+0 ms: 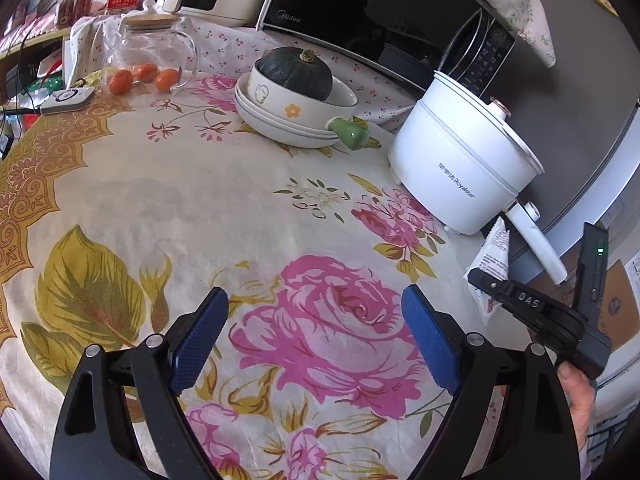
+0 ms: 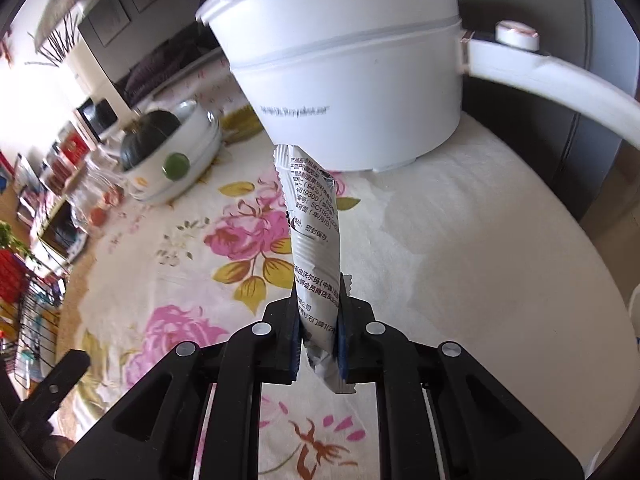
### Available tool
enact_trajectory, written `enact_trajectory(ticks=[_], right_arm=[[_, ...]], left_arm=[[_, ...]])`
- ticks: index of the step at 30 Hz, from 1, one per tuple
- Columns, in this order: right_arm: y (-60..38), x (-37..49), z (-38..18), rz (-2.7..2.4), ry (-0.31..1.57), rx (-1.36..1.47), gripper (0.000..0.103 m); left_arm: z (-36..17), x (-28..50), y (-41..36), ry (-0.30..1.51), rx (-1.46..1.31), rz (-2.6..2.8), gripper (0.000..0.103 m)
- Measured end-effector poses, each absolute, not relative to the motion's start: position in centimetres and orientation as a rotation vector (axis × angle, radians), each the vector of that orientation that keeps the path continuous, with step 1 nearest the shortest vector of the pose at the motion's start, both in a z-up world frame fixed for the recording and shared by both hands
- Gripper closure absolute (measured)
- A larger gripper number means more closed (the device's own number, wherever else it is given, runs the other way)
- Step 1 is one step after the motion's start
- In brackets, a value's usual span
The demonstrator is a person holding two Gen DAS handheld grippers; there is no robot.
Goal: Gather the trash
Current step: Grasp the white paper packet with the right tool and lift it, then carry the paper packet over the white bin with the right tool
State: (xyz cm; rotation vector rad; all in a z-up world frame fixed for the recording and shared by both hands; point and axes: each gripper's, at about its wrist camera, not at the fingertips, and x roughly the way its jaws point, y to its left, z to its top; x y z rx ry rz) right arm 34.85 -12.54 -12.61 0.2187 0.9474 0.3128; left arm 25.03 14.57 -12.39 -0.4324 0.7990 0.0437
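Note:
My right gripper [image 2: 318,320] is shut on a crumpled white snack wrapper [image 2: 314,236] with black print, held above the floral tablecloth in front of the white electric pot [image 2: 344,64]. The wrapper [image 1: 494,260] and the right gripper [image 1: 532,308] also show at the right edge of the left wrist view. My left gripper [image 1: 316,308] is open and empty, low over a pink rose on the tablecloth [image 1: 160,200].
A white Royalstar pot [image 1: 460,168] with a long handle stands at the right. Stacked bowls [image 1: 288,116] hold a dark squash [image 1: 296,70]. A glass jar [image 1: 152,52], three oranges [image 1: 144,76], a microwave [image 1: 380,24] and jars stand at the back.

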Motion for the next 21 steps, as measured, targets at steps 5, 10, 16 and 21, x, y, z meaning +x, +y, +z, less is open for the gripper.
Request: enact_trajectory(ticks=[5,10,16,21], right_arm=[[-15.0,33.5,-10.7,0.293,0.895,0.234,0.091],[-18.2,32.4,-9.1,0.245,0.855,0.246,0.091],[-22.3,31.0,-7.7,0.177,0.818,0.269,0.091],[-25.8,29.6,-6.6,0.108,0.787,0.273,0.091]], left_arm=[[-12.0,25.1,13.9,0.793,-0.445,0.022,0.017],[-11.3,25.1,12.5,0.782,-0.437,-0.005,0.017],[-10.8,25.2,10.2,0.784,-0.419,-0.042,0.017],[-10.4,25.3,7.7,0.786,-0.399,-0.079,0.017]])
